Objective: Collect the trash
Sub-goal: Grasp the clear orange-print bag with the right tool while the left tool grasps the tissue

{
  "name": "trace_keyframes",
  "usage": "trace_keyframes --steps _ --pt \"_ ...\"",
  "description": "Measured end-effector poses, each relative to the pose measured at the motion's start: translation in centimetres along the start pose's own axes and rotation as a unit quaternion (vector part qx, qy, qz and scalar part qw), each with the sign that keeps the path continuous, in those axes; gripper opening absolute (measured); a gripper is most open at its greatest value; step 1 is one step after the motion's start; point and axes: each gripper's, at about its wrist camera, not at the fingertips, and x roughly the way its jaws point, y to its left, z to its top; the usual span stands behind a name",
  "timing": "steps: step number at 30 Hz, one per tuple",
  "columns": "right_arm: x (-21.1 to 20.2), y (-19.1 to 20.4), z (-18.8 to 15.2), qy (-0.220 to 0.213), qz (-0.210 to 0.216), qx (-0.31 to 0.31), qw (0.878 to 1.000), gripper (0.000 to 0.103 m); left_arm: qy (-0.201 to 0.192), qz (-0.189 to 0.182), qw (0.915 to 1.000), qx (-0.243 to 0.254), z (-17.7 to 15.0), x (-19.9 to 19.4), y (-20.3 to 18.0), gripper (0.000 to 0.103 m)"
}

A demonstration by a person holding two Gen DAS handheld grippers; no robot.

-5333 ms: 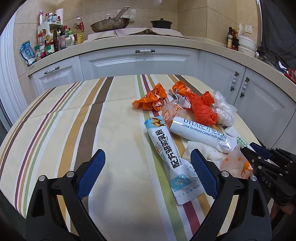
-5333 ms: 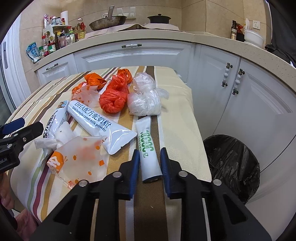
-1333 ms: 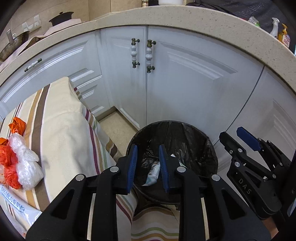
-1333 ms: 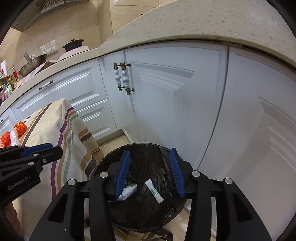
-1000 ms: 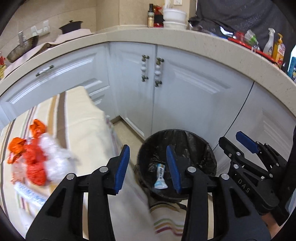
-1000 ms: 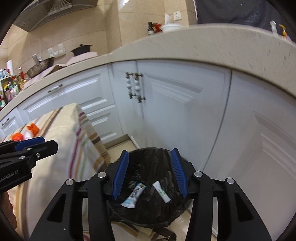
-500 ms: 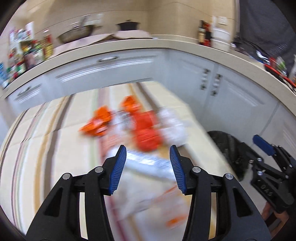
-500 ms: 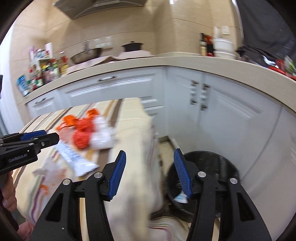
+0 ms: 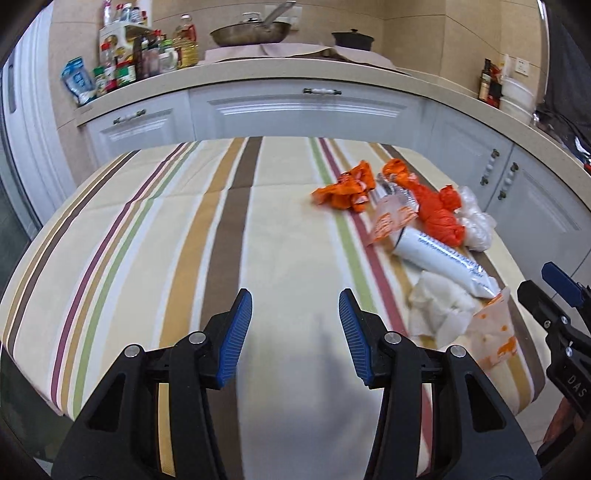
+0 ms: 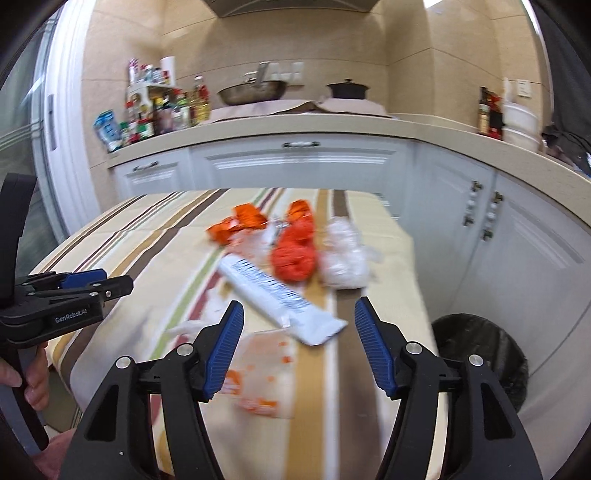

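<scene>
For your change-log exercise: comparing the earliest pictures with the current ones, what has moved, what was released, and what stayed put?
Two sachets left the striped table: the blue-and-white one and the small green-lettered one were dropped into the black bin. Both the left gripper and right gripper swung back over the table, open and empty. The white milk powder packet, orange bags and clear bag stayed.

This is a home kitchen. A curved stone counter [image 9: 295, 72] runs over white cabinets [image 9: 306, 110] with small handles, and on it stand a wok [image 9: 251, 33], a dark pot [image 9: 352, 38] and a crowd of oil and sauce bottles [image 9: 147, 55]. Beige wall tiles [image 10: 110, 55] rise behind, and a table with a striped cloth [image 9: 166, 240] stands in front, with a black-lined bin [image 10: 484, 350] on the floor beside it.
</scene>
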Motion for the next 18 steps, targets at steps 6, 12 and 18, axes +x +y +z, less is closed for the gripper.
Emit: trace_keyframes --steps 6,12,18 --pt "1.3 1.3 -1.0 0.022 0.001 -0.013 1.0 0.062 0.001 0.004 0.9998 -0.019 -0.8 -0.1 1.7 0.048" --pt "2.0 1.0 -2.1 0.046 0.001 -0.006 0.999 0.047 0.005 -0.009 0.9998 -0.019 -1.0 0.3 1.2 0.048" --pt "1.9 1.9 -2.5 0.051 0.012 -0.031 0.998 0.018 0.007 -0.025 0.9997 -0.007 -1.2 0.4 -0.4 0.048"
